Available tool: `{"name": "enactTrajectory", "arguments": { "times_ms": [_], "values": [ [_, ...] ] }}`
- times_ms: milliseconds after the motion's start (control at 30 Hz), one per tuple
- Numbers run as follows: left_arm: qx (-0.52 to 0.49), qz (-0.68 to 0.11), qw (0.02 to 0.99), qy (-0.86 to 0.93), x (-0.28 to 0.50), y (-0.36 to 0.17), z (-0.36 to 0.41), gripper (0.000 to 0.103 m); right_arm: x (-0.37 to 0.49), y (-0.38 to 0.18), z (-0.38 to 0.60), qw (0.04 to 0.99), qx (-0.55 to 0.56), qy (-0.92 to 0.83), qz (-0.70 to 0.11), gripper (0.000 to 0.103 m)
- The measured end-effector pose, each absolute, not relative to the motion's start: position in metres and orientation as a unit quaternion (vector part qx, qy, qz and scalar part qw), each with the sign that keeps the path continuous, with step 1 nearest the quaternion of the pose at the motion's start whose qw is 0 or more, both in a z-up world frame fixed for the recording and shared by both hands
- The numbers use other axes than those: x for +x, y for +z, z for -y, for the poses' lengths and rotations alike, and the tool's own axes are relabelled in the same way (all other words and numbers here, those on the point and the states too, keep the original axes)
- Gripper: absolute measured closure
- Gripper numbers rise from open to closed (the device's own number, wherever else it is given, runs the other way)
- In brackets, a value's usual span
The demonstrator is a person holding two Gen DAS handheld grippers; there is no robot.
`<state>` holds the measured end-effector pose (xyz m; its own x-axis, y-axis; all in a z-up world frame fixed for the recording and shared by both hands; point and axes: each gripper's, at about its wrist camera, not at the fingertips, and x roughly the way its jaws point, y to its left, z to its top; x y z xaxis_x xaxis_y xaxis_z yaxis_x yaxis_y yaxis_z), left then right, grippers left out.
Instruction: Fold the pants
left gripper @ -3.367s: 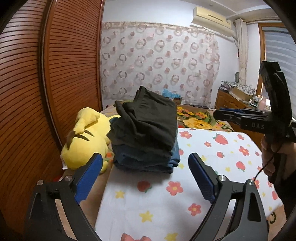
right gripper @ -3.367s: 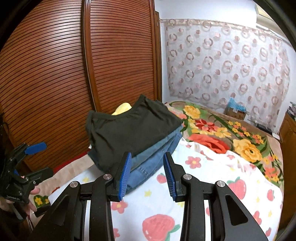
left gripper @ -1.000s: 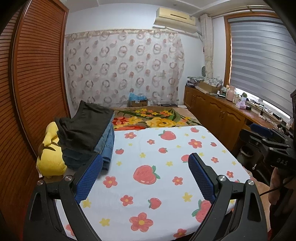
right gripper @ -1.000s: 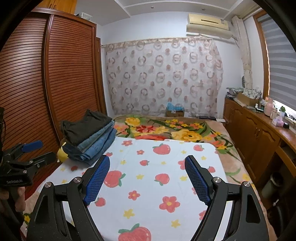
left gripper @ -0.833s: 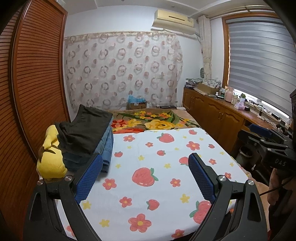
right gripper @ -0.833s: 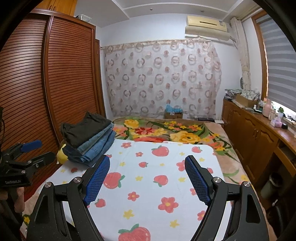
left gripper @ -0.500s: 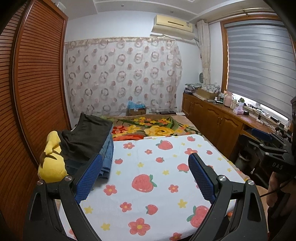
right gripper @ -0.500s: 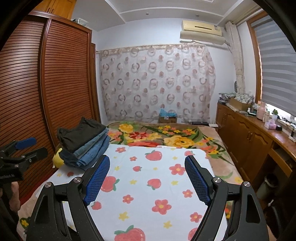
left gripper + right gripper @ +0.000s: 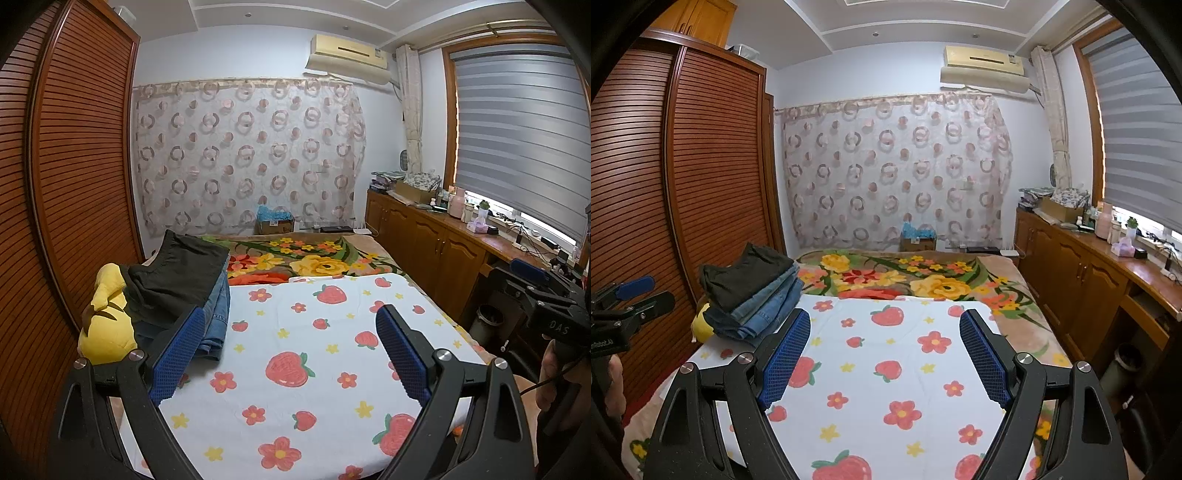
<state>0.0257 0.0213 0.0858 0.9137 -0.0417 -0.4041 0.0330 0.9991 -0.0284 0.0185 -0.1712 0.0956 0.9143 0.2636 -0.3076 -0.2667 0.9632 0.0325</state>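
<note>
By the wardrobe (image 9: pixel 74 184), a toy (image 9: pixel 107 325) props the stack of folded pants (image 9: pixel 753 295), black on top of denim. Left gripper (image 9: pixel 291 354) and right gripper (image 9: pixel 882 354) hover over the bare strawberry sheet (image 9: pixel 886 369), jaws wide, empty. Folding looks finished; any next step needs an unfolded pair, and none shows.

White "DAS" lettering on the right gripper (image 9: pixel 550 317) body.

Folded pants (image 9: pixel 753 295) in a neat stack, dark pair on top (blue denim beneath), at bed's left edge.
</note>
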Motion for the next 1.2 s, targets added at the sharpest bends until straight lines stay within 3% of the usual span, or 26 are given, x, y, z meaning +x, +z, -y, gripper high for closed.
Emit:
{"name": "enactTrajectory", "arguments": {
  "times_ms": [1200],
  "values": [
    [-0.011,-0.207,0.978,-0.018,0.0265,0.0866,-0.0232,0.009,0.0182,0.0934,0.1736,0.977,-0.006,0.142,-0.158,0.018]
  ]
}}
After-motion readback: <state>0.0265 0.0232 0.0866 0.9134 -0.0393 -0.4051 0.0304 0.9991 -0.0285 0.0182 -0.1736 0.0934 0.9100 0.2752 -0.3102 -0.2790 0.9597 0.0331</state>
